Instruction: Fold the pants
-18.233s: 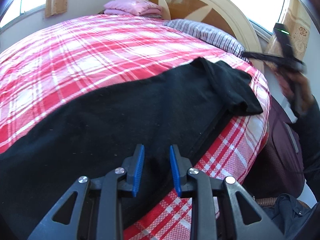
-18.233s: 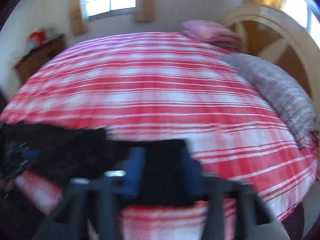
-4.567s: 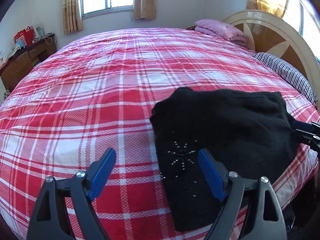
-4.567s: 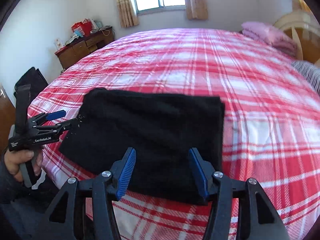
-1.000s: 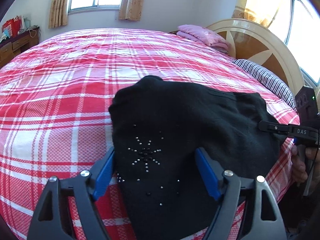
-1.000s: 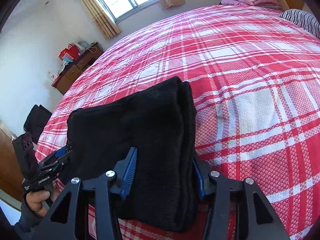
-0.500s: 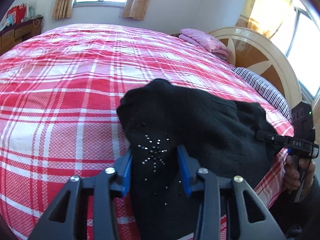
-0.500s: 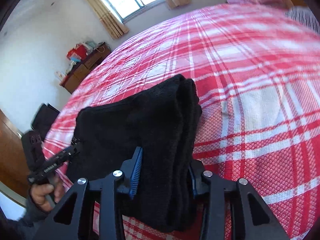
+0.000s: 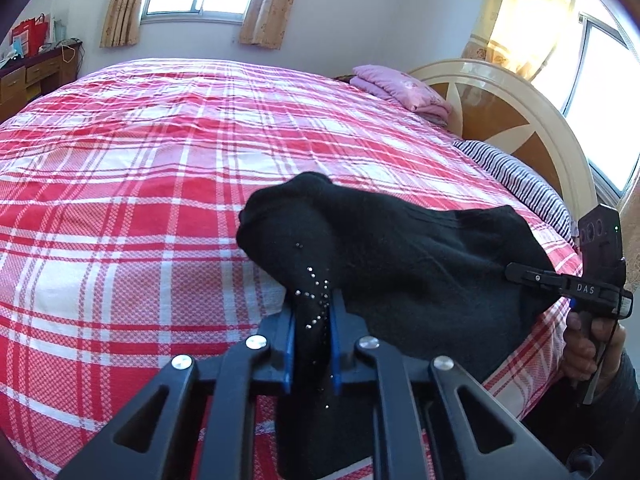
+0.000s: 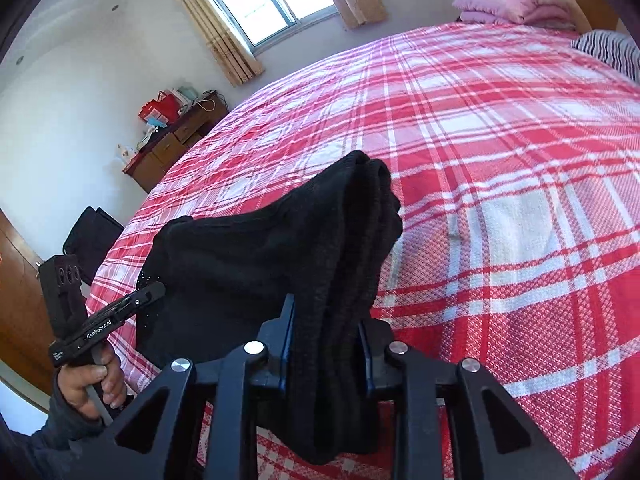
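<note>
The black pants [image 9: 400, 256] lie folded into a thick bundle at the near edge of the red plaid bed [image 9: 160, 152]. My left gripper [image 9: 313, 312] is shut on the bundle's left end, which carries small silver studs, and lifts it off the bedspread. My right gripper [image 10: 326, 324] is shut on the thick right end of the pants [image 10: 280, 256]. The right gripper shows in the left wrist view [image 9: 520, 270]; the left gripper shows in the right wrist view [image 10: 154, 292]. The pants sag between the two grippers.
A curved cream and wood headboard [image 9: 520, 120] stands at the right. A striped pillow [image 9: 516, 180] and folded pink bedding [image 9: 400, 88] lie near it. A wooden dresser [image 10: 176, 140] stands by the far wall under a window. A black bag [image 10: 90, 236] sits on the floor.
Both grippers have closed from wide open onto the two ends of the folded pants. The ends have risen off the bedspread and the bundle has bunched up between them.
</note>
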`<state>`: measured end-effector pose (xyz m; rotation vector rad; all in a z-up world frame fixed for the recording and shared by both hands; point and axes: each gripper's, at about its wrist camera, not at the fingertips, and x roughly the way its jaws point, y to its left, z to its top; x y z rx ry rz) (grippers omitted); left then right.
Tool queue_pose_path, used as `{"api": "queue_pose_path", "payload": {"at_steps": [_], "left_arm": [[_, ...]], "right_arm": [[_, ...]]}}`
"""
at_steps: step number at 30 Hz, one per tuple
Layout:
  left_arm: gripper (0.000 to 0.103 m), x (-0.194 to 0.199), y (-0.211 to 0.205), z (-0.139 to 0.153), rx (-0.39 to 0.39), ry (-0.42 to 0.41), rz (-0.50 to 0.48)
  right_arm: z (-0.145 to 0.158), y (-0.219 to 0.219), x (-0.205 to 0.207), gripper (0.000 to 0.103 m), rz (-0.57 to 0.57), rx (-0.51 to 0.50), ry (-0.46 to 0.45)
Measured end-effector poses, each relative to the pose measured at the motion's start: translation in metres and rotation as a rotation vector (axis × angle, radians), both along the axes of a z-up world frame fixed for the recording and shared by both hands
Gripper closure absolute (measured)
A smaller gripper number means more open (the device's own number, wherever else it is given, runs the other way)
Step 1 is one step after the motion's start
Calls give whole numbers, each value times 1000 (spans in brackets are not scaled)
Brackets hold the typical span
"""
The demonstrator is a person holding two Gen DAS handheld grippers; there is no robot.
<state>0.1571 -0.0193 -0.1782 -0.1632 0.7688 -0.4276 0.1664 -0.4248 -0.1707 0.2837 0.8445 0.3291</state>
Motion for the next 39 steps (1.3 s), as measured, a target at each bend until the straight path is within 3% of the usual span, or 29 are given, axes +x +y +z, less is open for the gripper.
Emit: {"api": "queue_pose_path", "payload": {"at_steps": [20, 39], "left_arm": [[92, -8, 3, 28, 34, -67, 2], [92, 16, 61, 76, 107, -163, 131]], "right_arm": [[25, 14, 14, 77, 36, -29, -48], [61, 112, 90, 77, 194, -59, -92]]}}
